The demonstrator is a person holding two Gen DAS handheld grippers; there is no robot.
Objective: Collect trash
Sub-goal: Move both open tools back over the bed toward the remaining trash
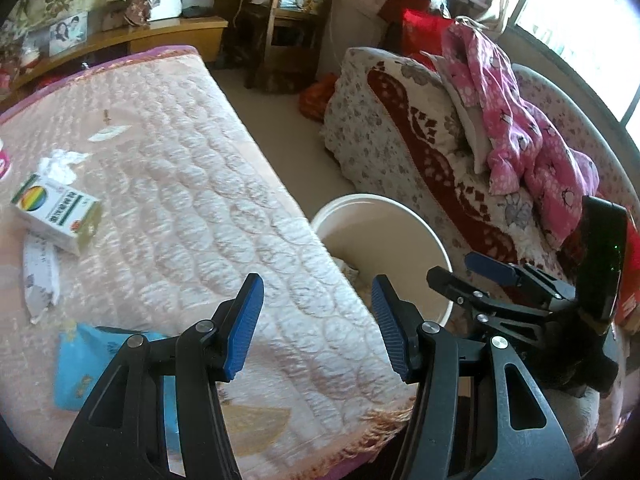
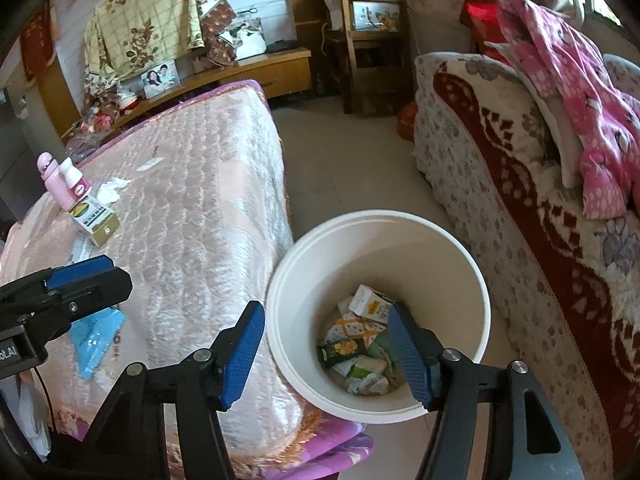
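Observation:
A white bin stands on the floor between the pink-covered table and the sofa; it holds several boxes and wrappers. My right gripper is open and empty above the bin's near rim. My left gripper is open and empty above the table's near right corner, beside the bin. On the table lie a medicine box, a crumpled tissue, a blue wrapper, a torn paper and a small white scrap.
A flowered sofa with pink clothing is on the right. Two pink bottles stand on the table's far left. A wooden chair and a low cabinet are at the back.

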